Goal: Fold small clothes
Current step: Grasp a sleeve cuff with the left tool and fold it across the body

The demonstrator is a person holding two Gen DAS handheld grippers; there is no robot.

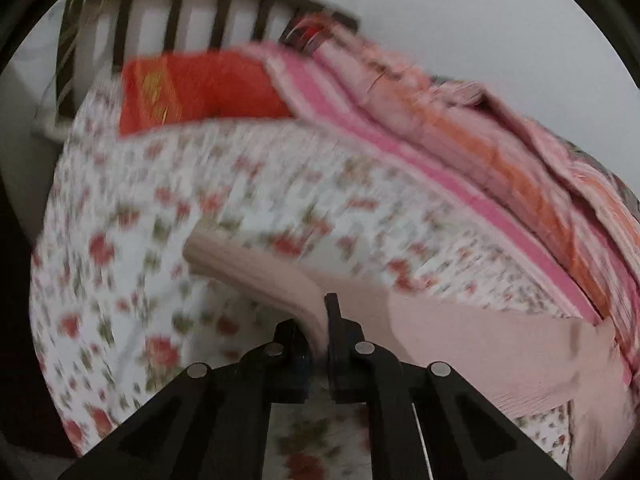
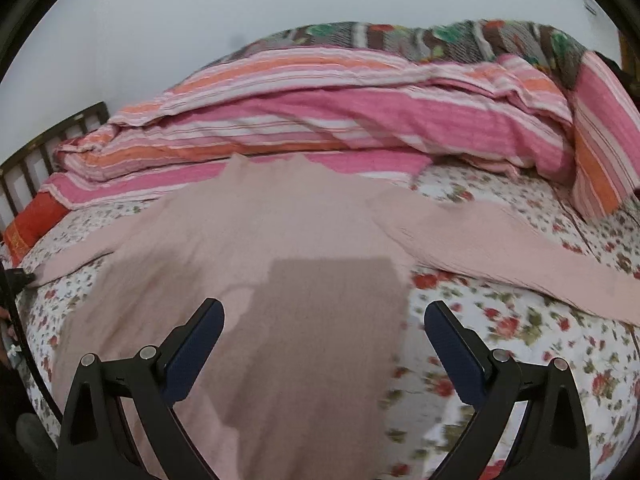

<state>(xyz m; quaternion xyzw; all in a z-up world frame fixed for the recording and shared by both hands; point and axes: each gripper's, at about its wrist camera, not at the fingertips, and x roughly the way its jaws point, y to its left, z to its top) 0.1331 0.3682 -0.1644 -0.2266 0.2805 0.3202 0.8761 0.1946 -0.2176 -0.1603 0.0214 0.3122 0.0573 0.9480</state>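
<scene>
Sweater [image 2: 280,232], one, pale pink, lies spread on the flowered bedsheet [image 2: 520,340]. The left gripper [image 1: 322,320] pinches its sleeve [image 1: 256,276]; the right gripper [image 2: 324,320] hangs spread wide above its body. Beyond lie one striped blanket [image 2: 320,120] and one red pillow [image 1: 200,88].

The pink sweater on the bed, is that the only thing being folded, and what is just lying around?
For the job:
- pink sweater
- left hand-held gripper, shut on its sleeve
- right hand-held gripper, open above it

Just lying about:
- striped quilt
- red pillow
- floral sheet
</scene>
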